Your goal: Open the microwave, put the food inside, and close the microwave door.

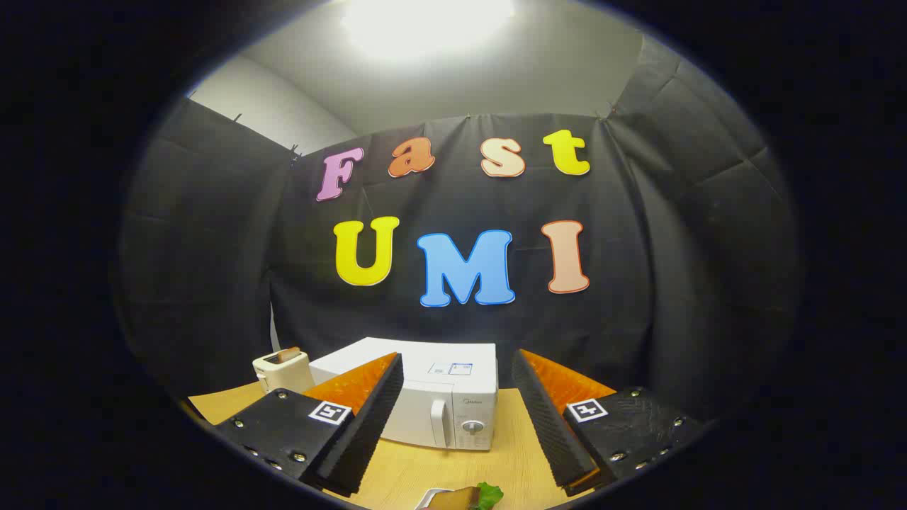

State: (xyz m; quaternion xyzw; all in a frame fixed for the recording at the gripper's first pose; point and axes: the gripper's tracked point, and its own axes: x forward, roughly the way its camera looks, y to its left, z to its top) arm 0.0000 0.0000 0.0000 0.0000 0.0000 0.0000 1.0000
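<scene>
A white microwave [439, 407] stands on the wooden table [439, 471] beyond my fingers, its door shut, with a vertical handle [439, 423] and a round knob [472, 427] on its right side. My gripper [457, 418] is open, its two fingers spread wide with nothing between them, held above the table well short of the microwave. Below the fingers, close to me, lies the food [471, 497]: a sandwich with a green lettuce leaf, on a white plate of which just an edge shows.
A cream toaster [282, 370] with a slice of toast in its slot sits left of the microwave, at the table's back. Black cloth walls close in behind and on both sides. Bare wood lies between the food and the microwave.
</scene>
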